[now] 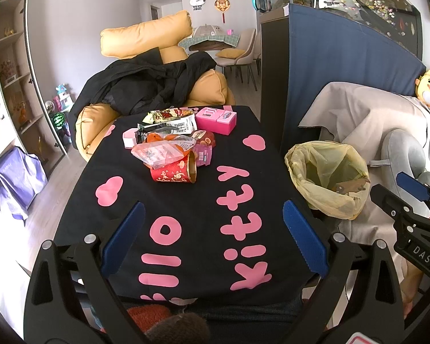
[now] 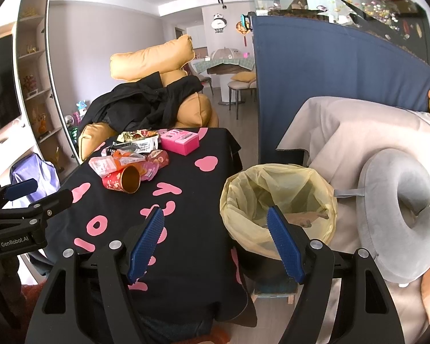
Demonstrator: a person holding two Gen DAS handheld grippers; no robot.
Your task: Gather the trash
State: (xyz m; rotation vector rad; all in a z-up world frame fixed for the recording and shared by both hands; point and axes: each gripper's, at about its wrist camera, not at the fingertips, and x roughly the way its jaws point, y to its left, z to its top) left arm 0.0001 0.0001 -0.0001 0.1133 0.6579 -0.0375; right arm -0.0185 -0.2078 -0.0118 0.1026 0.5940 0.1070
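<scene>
A pile of trash sits at the far middle of the black table (image 1: 186,200): a red paper cup (image 1: 175,170) on its side, a clear plastic wrapper (image 1: 160,152), snack packets (image 1: 172,117) and a pink box (image 1: 216,119). The pile also shows in the right wrist view, with the red cup (image 2: 123,179) and pink box (image 2: 180,140). A bin lined with a yellow bag (image 1: 326,175) stands right of the table, holding a brown scrap (image 2: 304,218). My left gripper (image 1: 213,209) is open and empty over the near table. My right gripper (image 2: 215,215) is open and empty near the bin's rim (image 2: 278,209).
An orange sofa with a black coat (image 1: 146,83) stands behind the table. A blue screen (image 1: 344,71) and a beige-covered seat (image 2: 358,143) with a grey neck pillow (image 2: 398,200) lie to the right. Shelves and a purple bag (image 1: 17,177) are at the left.
</scene>
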